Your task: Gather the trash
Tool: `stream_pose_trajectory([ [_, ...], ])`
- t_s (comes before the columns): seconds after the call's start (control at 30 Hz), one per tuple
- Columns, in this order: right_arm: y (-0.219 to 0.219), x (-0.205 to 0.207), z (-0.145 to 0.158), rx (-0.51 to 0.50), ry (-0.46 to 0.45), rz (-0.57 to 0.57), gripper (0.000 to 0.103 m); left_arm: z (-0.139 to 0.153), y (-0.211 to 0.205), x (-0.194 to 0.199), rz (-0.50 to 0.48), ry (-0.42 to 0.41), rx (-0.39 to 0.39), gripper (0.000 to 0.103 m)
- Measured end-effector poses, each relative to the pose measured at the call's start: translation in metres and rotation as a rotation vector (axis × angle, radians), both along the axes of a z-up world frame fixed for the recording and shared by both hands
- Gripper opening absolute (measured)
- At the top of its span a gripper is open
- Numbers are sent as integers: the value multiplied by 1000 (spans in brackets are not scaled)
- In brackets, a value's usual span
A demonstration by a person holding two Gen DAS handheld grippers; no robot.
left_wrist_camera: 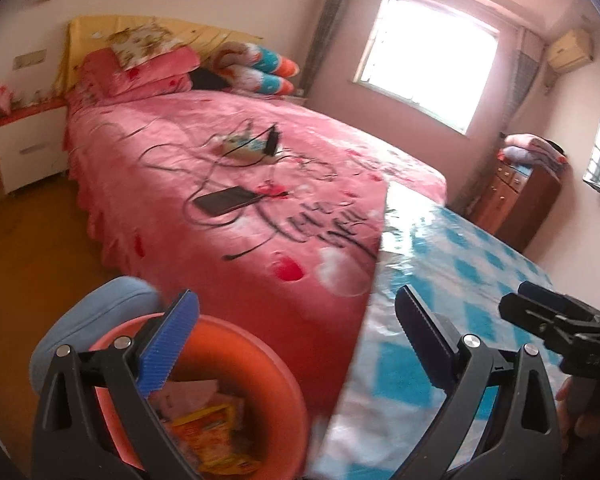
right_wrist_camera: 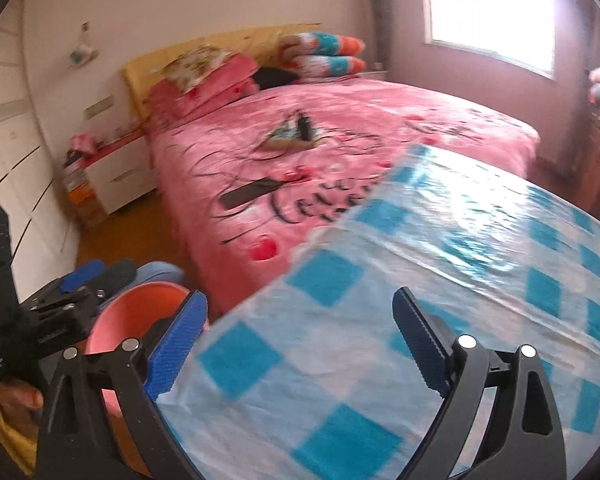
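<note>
An orange bin (left_wrist_camera: 268, 384) stands low at the left in the left wrist view, holding a yellow wrapper (left_wrist_camera: 212, 428) and white paper (left_wrist_camera: 188, 396). My left gripper (left_wrist_camera: 296, 292) hangs open above the bin's rim and the table edge, with nothing between its blue pads. The right wrist view shows the bin (right_wrist_camera: 140, 312) at lower left, beside the left gripper (right_wrist_camera: 92, 276). My right gripper (right_wrist_camera: 300, 296) is open and empty over the blue-and-white checked tablecloth (right_wrist_camera: 420, 240). It also shows at the right edge of the left wrist view as a black tool (left_wrist_camera: 548, 316).
A pink bed (left_wrist_camera: 220, 160) fills the middle, with a dark phone (left_wrist_camera: 228, 200), cables and a charger (left_wrist_camera: 256, 144) on it. A blue stool (left_wrist_camera: 112, 296) stands behind the bin. A white nightstand (left_wrist_camera: 28, 148) is at far left, a wooden cabinet (left_wrist_camera: 516, 200) at right.
</note>
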State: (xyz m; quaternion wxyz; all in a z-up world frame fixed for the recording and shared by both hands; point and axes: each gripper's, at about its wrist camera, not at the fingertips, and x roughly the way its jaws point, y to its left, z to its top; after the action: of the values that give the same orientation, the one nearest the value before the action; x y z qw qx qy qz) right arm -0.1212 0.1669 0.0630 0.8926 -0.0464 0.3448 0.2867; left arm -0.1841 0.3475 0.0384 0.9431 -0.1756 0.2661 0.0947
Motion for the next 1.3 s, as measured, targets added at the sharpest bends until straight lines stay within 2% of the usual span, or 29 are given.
stream_pose_trajectory([
  [0.23,-55,3,9,-7,-54,-132,94,15,-44,20,-83,-3,25,99],
  [0.63,-136,-6,17,39,-87,-269,94,34,-110,40,-186,1,61,99],
  [1.13,-208,-19,16,65,-127,-402,94,46,-197,59,-291,5,129,99],
  [1.3,-227,-19,12,72,-128,-438,94,44,-223,68,-335,41,145,99],
])
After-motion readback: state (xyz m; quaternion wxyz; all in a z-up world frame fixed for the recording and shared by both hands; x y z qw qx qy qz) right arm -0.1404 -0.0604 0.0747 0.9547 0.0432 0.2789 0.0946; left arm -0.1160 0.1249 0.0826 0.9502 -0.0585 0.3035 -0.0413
